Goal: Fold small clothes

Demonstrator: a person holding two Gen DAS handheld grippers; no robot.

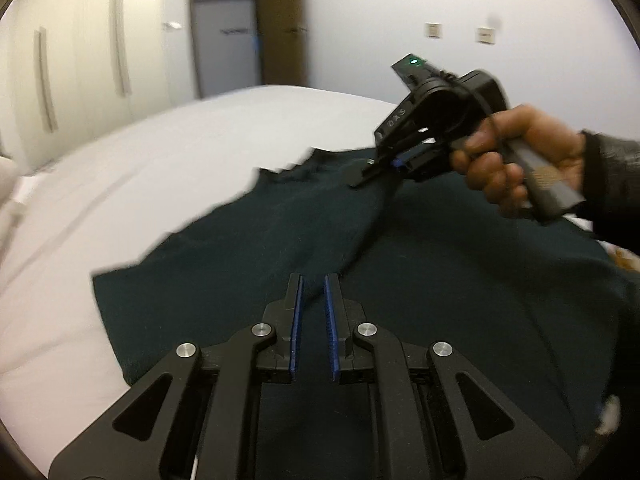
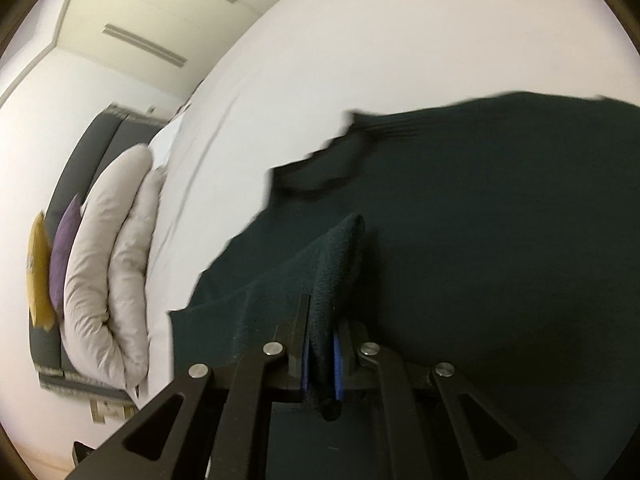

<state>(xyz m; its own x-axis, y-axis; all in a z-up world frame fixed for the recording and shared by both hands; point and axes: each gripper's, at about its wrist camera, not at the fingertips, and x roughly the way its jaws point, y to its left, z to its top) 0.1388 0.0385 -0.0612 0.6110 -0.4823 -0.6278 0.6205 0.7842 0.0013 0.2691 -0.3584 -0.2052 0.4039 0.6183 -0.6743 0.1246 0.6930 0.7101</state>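
Right wrist view shows the dark green garment spread on the white bed, filling the frame from about 3 o'clock down to 6 o'clock, with its neck opening near the centre. A raised ridge of its cloth runs straight into the right gripper, whose blue-padded fingers are clamped on that fold; the cloth fills the gap between them and a little hangs out below.

From the left wrist view the same garment lies across the middle and lower right of the bed, and a taut crease runs from the right gripper at about 1 o'clock down towards the left gripper at 6 o'clock. The left gripper's fingers stand a little apart, with nothing between them, poised just above the cloth.

My judgement is that a fold along that crease is in hand. To do it well, the left gripper should take the near end of the crease, pinching both layers, so that both ends travel together. Keep the line between them taut but not stretched, carry it across low over the bed, and let go only once the edges meet. Pulling with one end alone would likely skew the fold.

Pillows lie at 9 o'clock in the right wrist view, well apart from the garment.
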